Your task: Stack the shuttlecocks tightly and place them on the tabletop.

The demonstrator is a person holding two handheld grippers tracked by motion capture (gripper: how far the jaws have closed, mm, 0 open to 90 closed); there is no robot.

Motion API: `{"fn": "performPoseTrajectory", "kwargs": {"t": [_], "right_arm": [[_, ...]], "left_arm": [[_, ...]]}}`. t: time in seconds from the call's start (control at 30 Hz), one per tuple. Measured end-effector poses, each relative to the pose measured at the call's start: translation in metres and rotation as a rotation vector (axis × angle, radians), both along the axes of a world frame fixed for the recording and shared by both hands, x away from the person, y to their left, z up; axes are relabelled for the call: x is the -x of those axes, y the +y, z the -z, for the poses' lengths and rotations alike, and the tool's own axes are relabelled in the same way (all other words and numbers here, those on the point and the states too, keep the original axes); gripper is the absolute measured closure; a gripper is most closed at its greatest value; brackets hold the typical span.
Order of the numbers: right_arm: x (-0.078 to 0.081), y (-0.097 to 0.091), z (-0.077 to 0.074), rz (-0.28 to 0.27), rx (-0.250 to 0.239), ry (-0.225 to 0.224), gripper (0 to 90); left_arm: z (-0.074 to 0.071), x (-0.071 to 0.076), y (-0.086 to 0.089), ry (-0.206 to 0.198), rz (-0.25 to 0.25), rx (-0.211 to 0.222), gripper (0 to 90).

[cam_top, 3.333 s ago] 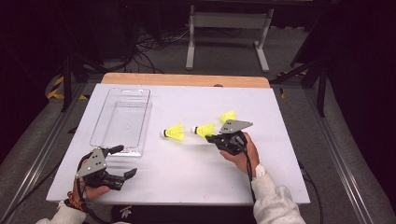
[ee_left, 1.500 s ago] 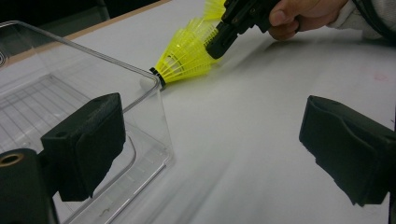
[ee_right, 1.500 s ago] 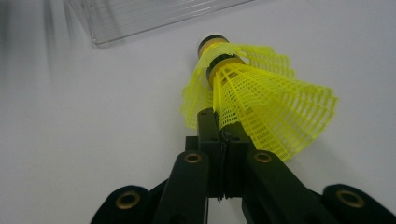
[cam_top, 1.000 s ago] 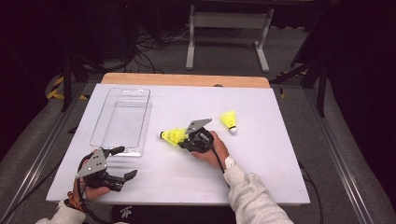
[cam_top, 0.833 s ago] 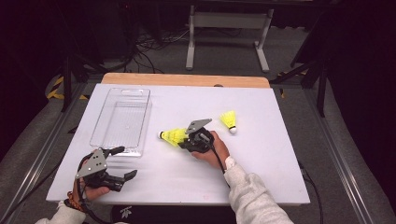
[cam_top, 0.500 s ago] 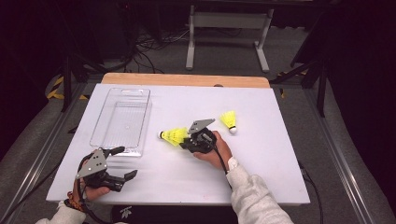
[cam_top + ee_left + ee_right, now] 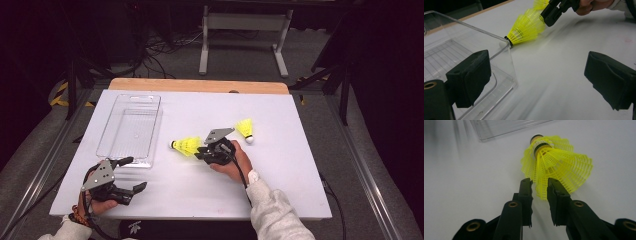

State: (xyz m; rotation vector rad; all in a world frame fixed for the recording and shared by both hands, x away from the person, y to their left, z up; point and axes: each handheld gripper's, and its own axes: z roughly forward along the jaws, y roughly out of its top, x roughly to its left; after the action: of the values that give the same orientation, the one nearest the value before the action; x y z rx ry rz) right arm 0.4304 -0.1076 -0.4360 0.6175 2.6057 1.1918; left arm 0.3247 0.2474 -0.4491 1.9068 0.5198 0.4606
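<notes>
I am letting go of a stack of yellow shuttlecocks (image 7: 186, 145) on the white table (image 7: 280, 180), just to the right of the clear plastic tray (image 7: 129, 127), which serves as my landmark here. My right gripper (image 7: 201, 153) has just been opening its jaws, and in the right gripper view the mesh skirt of the stack (image 7: 556, 167) is sitting between the two black pads with a sliver of daylight on the left pad, so I am judging the grip as released rather than pinching. To do this well, I think I should be widening the jaws a little more before drawing back, pulling straight along the line of the jaws so no pad snags the mesh and drags the stack away from the tray. The stack is lying on its side, corks pointing toward the tray's near right corner, close to it but apart from its wall. A single yellow shuttlecock (image 7: 244, 129) is resting farther right of the tray, beyond my right hand. My left gripper (image 7: 131, 175) is hovering near the tray's front edge, jaws spread wide and empty, with the tray's corner (image 7: 506, 47) just in front of its left pad.
</notes>
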Motion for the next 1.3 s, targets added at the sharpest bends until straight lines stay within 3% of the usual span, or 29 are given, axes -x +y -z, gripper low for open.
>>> {"fn": "performPoseTrajectory", "kwargs": {"t": [0.8,1.1,1.3], "right_arm": [[0.022,-0.032,-0.022,0.06,-0.027,-0.116,73.6],[0.027,-0.052,-0.036,0.114,-0.041,-0.171,70.0],[0.027,-0.071,-0.044,0.18,-0.052,-0.197,63.6]], "left_arm": [[0.0,0.0,0.0,-0.002,0.0,-0.009,7.8],[0.0,0.001,0.0,-0.004,-0.001,-0.009,7.9],[0.0,0.001,0.0,-0.004,0.002,-0.009,7.8]]}}
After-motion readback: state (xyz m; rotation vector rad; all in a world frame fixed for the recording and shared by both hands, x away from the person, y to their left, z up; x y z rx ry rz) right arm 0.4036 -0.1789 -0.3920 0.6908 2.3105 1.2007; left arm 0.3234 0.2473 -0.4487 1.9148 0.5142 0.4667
